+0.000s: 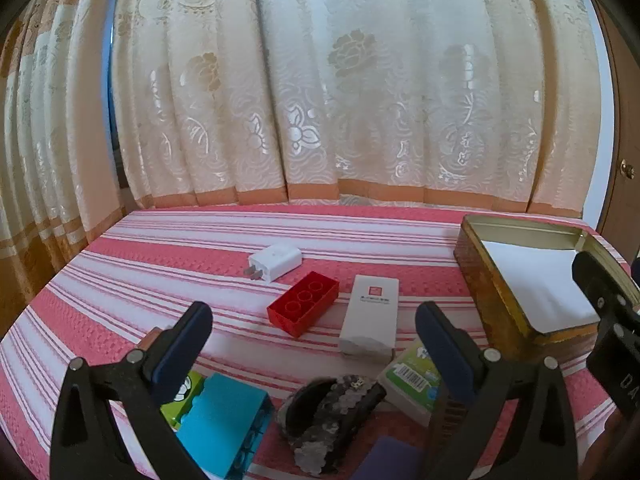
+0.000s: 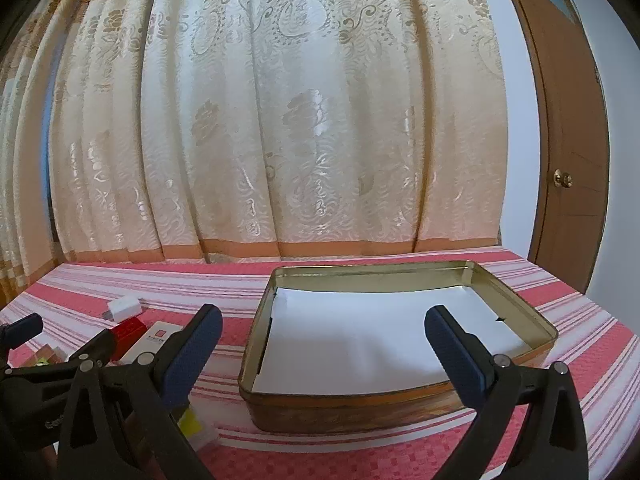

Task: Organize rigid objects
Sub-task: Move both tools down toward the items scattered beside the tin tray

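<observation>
While both grippers hang wide open and empty, nothing has gone into the tin (image 2: 516,300) yet.
Left gripper (image 1: 314,320) hovers over the clutter, red brick (image 1: 303,303) and white box (image 1: 370,312) ahead on the striped cloth (image 1: 140,280); right gripper (image 2: 322,334) faces the tin. Next, I'd say: drop, pinch one piece.

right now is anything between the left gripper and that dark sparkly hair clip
Nothing visible. The left gripper is open and the hair clip lies just below its fingers, with the blue block to one side and the green-labelled box to the other.
</observation>
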### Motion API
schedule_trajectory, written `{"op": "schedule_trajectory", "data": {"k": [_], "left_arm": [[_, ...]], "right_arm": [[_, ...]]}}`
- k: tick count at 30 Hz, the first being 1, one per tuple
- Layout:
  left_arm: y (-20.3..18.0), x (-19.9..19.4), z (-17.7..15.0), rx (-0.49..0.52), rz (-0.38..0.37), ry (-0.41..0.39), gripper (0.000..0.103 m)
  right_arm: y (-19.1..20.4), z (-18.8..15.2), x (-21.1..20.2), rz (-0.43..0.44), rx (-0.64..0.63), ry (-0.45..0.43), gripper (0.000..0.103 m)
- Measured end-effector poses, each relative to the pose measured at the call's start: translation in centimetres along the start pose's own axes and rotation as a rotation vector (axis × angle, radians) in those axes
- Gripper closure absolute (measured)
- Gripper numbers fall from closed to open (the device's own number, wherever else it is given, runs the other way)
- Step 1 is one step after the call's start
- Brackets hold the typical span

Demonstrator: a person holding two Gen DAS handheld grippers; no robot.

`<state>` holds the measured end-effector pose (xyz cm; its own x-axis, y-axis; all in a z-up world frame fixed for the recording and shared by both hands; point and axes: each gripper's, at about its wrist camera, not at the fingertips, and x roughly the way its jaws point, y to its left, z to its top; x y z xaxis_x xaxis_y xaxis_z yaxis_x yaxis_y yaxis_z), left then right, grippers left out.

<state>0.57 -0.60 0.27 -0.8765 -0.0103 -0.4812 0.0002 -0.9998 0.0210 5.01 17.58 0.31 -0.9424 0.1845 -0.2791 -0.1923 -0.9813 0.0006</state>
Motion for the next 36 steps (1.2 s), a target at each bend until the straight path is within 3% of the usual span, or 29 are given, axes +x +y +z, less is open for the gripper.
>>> {"op": "schedule_trajectory", "data": {"k": [36], "left_arm": [[0.52,0.18,-0.23,-0.036,0.004,0.009,0.0]], "right_arm": [[0.17,-0.24,0.36,0.021,0.008,0.045,0.0]]}}
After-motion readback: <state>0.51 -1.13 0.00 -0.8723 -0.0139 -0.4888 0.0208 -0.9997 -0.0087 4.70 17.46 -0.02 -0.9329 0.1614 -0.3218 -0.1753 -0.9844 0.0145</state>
